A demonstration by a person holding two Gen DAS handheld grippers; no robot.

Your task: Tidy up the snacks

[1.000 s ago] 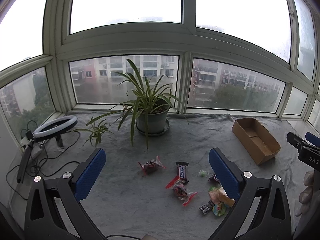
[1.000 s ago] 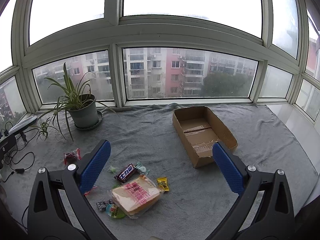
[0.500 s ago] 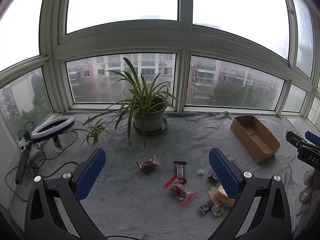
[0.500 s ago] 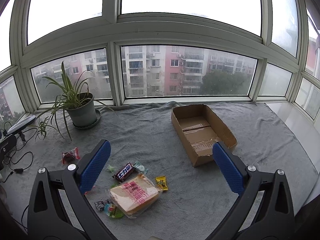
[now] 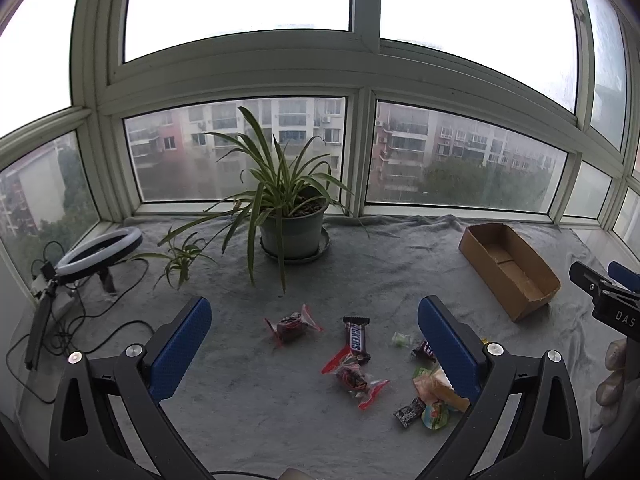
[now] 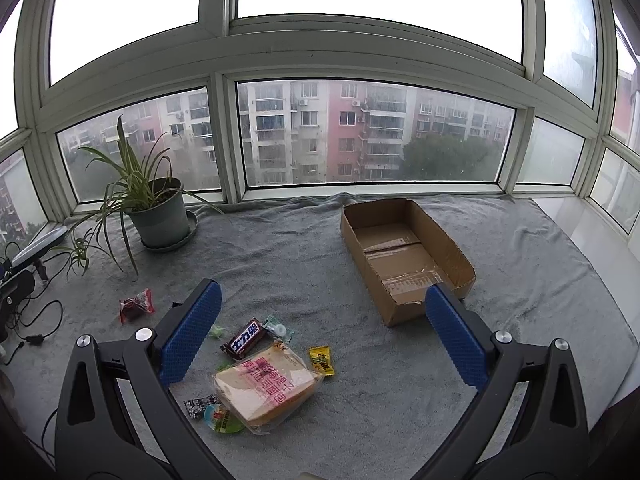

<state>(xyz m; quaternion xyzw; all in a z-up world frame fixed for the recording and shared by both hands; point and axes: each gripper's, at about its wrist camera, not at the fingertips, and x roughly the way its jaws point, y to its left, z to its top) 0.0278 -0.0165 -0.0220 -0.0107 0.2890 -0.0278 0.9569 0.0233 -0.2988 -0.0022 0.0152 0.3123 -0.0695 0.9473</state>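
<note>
Snacks lie scattered on the grey cloth (image 6: pixel 304 264) near its front edge, left of the cardboard box (image 6: pixel 404 252), which stands empty toward the right side. Both the left gripper (image 5: pixel 316 344) and the right gripper (image 6: pixel 320 328) hover above with jaws spread wide, holding nothing.

The largest piece, the bagged bread (image 6: pixel 266 388), is soft and slippery in its loose film; a pinch could likely crush it or catch only the plastic, letting it slide out on the way to the box. It also overlaps small sweets at its left corner, so lifting it may drag them. The chocolate bar (image 6: pixel 245 338) lies close against the bread, and wide jaws might nip both. The yellow candy (image 6: pixel 321 360) is thin and flat on the pile of the cloth, so the fingers may snag fabric instead.

In the left view the bread is mostly hidden behind a finger. The smallest wrappers beneath it are too jumbled to identify. The right gripper shows there only at the frame edge.
</note>
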